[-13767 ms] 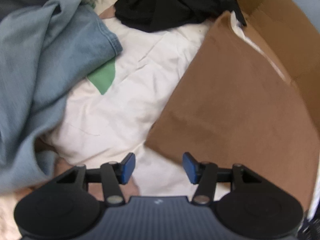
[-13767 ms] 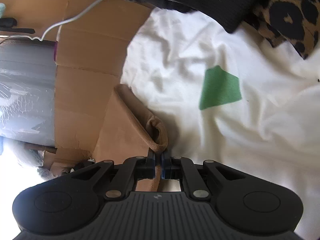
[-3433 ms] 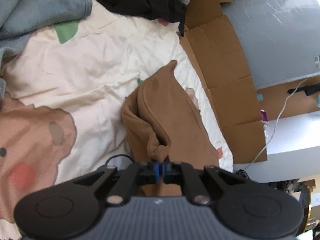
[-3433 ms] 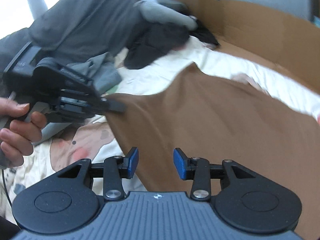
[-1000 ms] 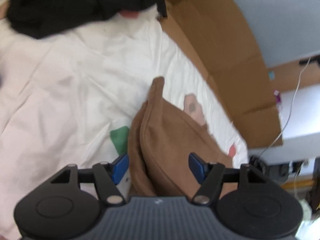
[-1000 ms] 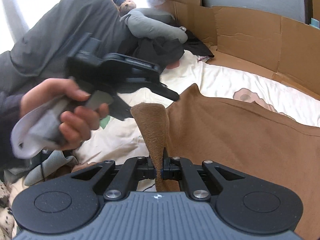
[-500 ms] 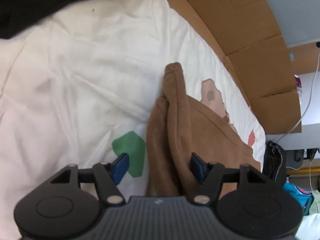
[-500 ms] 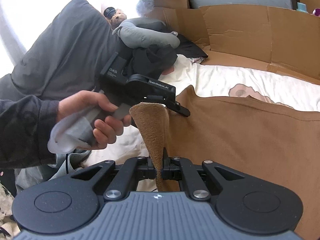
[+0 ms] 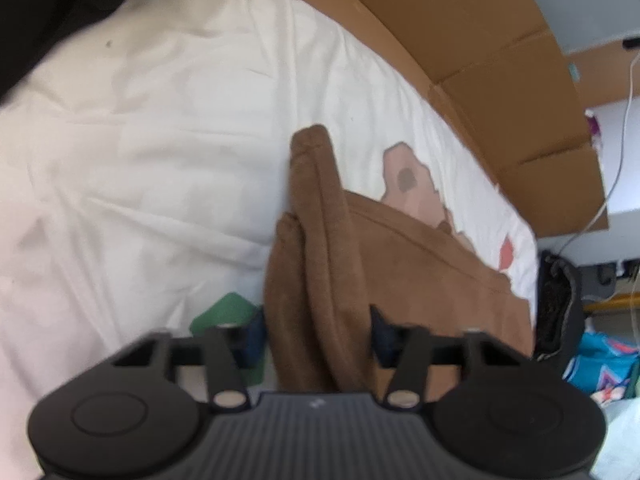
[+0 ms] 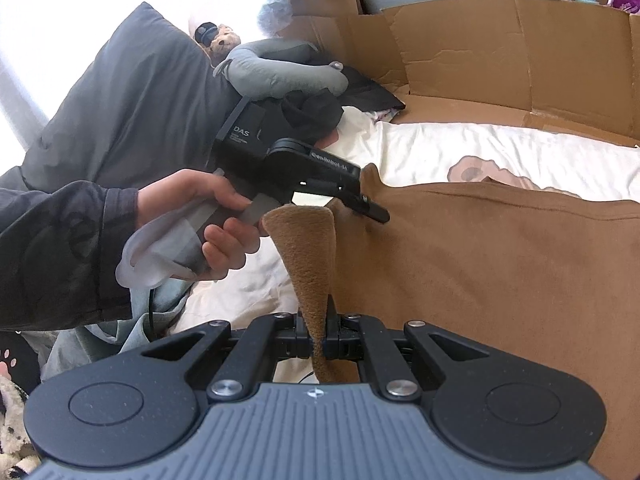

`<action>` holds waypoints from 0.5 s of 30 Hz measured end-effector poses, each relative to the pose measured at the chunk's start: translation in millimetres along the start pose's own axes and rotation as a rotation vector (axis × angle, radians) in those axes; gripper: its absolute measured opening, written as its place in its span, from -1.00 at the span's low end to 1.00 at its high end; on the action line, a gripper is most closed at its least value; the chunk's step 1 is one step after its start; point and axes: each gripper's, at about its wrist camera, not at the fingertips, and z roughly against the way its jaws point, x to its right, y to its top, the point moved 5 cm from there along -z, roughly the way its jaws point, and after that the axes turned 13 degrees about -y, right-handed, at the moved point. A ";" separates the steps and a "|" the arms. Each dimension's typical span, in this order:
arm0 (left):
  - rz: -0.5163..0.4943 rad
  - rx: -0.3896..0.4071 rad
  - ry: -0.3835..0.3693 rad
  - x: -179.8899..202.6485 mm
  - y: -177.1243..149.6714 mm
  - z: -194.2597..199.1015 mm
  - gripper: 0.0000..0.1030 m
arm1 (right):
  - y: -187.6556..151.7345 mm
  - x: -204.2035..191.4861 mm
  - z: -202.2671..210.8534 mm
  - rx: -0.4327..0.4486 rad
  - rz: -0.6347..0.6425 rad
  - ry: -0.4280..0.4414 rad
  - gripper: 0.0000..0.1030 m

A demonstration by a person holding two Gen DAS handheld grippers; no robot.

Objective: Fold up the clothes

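A brown garment (image 9: 320, 240) lies on the white printed sheet (image 9: 140, 140), one edge bunched into a thick fold. My left gripper (image 9: 318, 338) straddles that fold and its jaws are closing; both blue pads lie against the cloth's sides. In the right wrist view the same garment (image 10: 480, 280) spreads to the right. My right gripper (image 10: 318, 344) is shut on a raised corner of it. A hand (image 10: 208, 216) holds the left gripper (image 10: 374, 212), its tips down at the garment's edge just beyond that corner.
Cardboard walls (image 10: 460, 60) run along the bed's far side. Black clothes (image 10: 312, 116), a grey neck pillow (image 10: 280, 68) and a dark grey pillow (image 10: 120, 112) pile up at the head. Bags (image 9: 600, 360) lie on the floor past the bed's right edge.
My left gripper has come down closer over the bunched fold and its jaws have narrowed onto it. My right gripper keeps its grip on the corner and has barely moved.
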 end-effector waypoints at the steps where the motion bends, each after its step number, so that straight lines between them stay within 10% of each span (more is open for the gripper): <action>1: -0.005 -0.007 0.021 0.0 0.0 -1.9 -0.68 | 0.2 1.2 0.5 0.001 -0.004 -0.002 -0.97; 15: -0.083 0.066 -0.034 66.9 1.9 20.1 -0.79 | 0.4 26.4 36.4 0.053 0.007 0.019 -0.97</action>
